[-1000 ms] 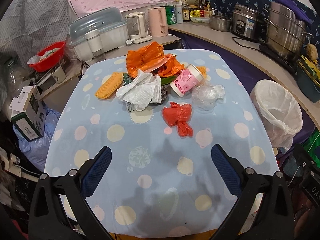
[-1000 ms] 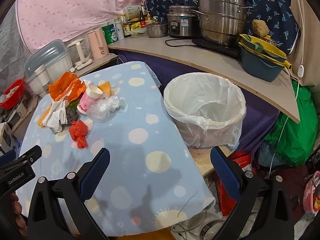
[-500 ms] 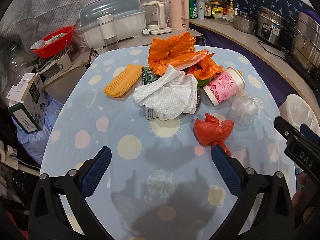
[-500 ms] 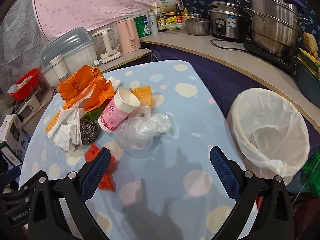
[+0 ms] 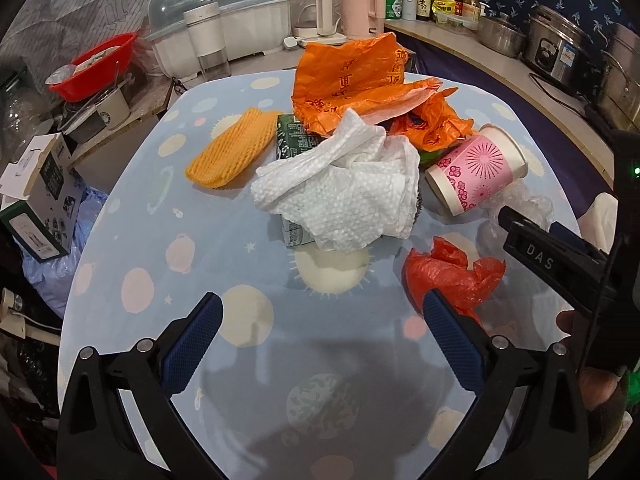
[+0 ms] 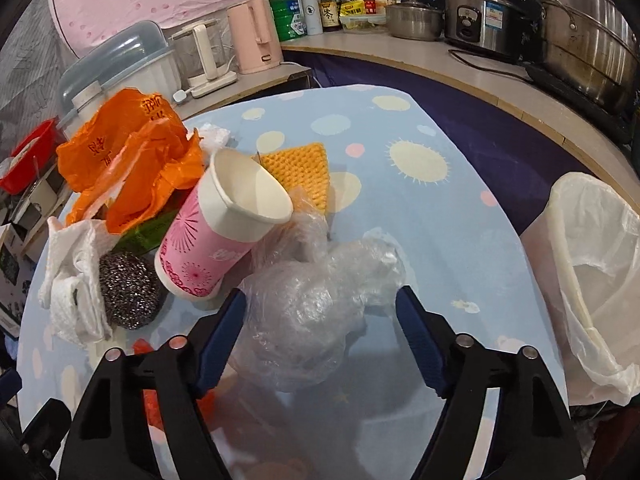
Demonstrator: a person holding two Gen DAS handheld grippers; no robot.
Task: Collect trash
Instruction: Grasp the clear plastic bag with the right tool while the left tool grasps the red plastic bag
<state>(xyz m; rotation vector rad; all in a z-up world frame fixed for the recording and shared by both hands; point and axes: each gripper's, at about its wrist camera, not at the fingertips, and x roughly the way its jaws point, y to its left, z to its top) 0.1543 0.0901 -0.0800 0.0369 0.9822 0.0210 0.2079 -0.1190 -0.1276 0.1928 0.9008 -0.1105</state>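
A pile of trash lies on the blue dotted table (image 5: pixel 248 264): a white paper towel (image 5: pixel 344 196), orange plastic bags (image 5: pixel 360 76), a pink paper cup (image 5: pixel 476 172) on its side, a red plastic bag (image 5: pixel 452 276), an orange foam net (image 5: pixel 232 148). My left gripper (image 5: pixel 320 332) is open above the table, just short of the towel; the red bag touches its right finger. My right gripper (image 6: pixel 320 332) is open with a crumpled clear plastic bag (image 6: pixel 312 308) between its fingers. The cup (image 6: pixel 224 232) and a steel scourer (image 6: pixel 128 288) lie just beyond.
A bin lined with a white bag (image 6: pixel 596 264) stands right of the table. A counter behind holds kettles (image 6: pixel 256 36), bottles, a rice cooker (image 6: pixel 480 12) and steel pots. A dish box (image 5: pixel 224 28), red basin (image 5: pixel 92 68) and carton (image 5: pixel 36 196) sit at left.
Both grippers have moved forward toward the pile. My right gripper has swung left from the bin and now straddles the clear plastic bag. Both stay open.
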